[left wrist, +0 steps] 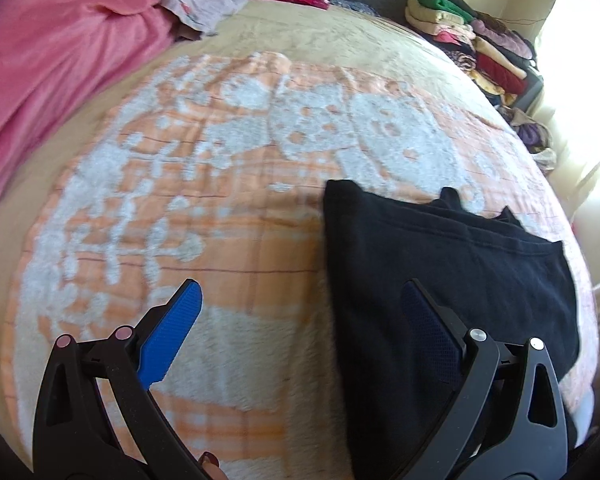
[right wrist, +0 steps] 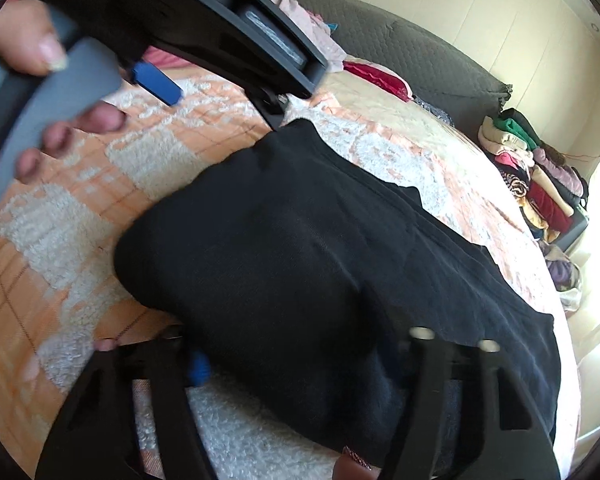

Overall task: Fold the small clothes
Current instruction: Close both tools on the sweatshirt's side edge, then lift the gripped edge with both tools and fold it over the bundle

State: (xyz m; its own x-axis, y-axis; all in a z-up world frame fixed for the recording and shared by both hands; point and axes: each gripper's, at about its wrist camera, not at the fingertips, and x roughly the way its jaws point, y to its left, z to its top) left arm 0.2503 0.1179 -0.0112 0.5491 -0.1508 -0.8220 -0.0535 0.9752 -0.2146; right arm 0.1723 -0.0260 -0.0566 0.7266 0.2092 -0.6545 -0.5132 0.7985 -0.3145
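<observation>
Black soft knit garment (right wrist: 320, 264), partly folded, lies on orange-white plush bed blanket (left wrist: 228, 240), 4 o'clock in left view. Likely light, limp, non-slippery; best pinched at hem corner. Left hand-held gripper (left wrist: 300, 312) released, empty. Right hand-held gripper (right wrist: 296, 364) straddling near edge; grip unclear, cannot tell.

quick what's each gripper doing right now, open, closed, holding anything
Left gripper: open, holding nothing; one finger over the black garment, the other over the blanket.
Right gripper: black garment between its fingers; cannot tell whether it grips.
</observation>
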